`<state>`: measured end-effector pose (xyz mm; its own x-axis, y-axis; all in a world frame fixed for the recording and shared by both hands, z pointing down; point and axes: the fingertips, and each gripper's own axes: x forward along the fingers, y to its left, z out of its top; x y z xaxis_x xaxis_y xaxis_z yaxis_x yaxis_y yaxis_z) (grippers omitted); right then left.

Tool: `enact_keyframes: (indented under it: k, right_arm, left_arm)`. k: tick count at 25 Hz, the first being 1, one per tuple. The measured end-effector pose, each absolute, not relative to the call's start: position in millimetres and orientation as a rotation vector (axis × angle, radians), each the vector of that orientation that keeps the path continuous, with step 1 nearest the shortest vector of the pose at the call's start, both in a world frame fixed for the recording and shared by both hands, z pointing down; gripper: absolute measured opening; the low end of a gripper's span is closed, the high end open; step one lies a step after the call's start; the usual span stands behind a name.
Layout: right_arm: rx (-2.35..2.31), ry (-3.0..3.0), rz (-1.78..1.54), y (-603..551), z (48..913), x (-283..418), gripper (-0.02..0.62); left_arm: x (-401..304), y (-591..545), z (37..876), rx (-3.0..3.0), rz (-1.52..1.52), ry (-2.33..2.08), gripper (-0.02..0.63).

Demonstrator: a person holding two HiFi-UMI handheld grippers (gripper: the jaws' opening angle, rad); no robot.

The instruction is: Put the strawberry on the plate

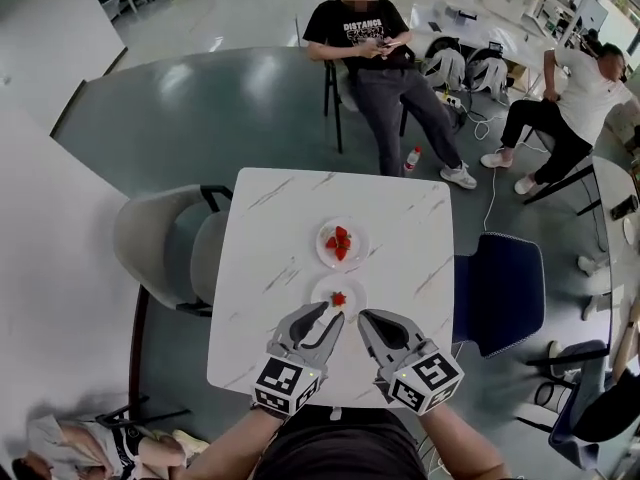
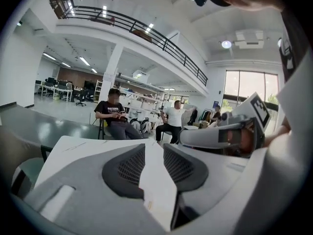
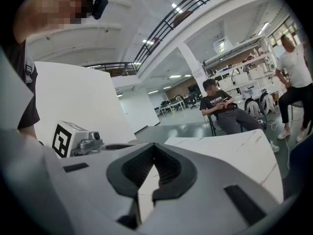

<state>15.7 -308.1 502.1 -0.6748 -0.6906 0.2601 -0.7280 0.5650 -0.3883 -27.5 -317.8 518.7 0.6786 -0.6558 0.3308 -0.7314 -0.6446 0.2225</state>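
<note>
Strawberry (image 1: 339, 299) on near plate (image 1: 322, 290), toward table (image 1: 260, 268) near edge: soft, light, bruisable; I'd pinch flanks gently. Left gripper (image 1: 330, 317) jaws narrowly apart, empty; right gripper (image 1: 367, 319) jaws together, empty.

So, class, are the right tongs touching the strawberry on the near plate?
Apart. The head view shows bare plate between the right tongs and the strawberry.

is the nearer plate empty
No, one strawberry lies on the nearer plate, just ahead of both grippers in the head view.
</note>
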Motion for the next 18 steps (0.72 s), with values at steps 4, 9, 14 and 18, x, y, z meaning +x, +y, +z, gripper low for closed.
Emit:
enact_keyframes:
  k: [4, 9, 14, 18]
  right_arm:
    - [1.254, -2.745, 0.662, -299.8, 464.8, 16.8, 0.003]
    - [1.262, -2.8, 0.567, -291.2, 420.1, 13.1, 0.003]
    - [1.245, -2.865, 0.492, -280.8, 383.5, 7.0, 0.003]
    - [1.223, -2.903, 0.439, -273.3, 360.0, 1.2, 0.003]
  left_arm:
    - [-25.6, -304.2, 473.4, 2.59, 0.226, -1.097, 0.052]
    - [-26.3, -293.0, 424.6, 2.64, 0.121, -1.115, 0.01]
    - [-27.0, -277.2, 380.7, 2.687, 0.049, -1.099, 0.009]
    - [-27.8, -269.8, 359.5, 2.694, 0.019, -1.101, 0.009]
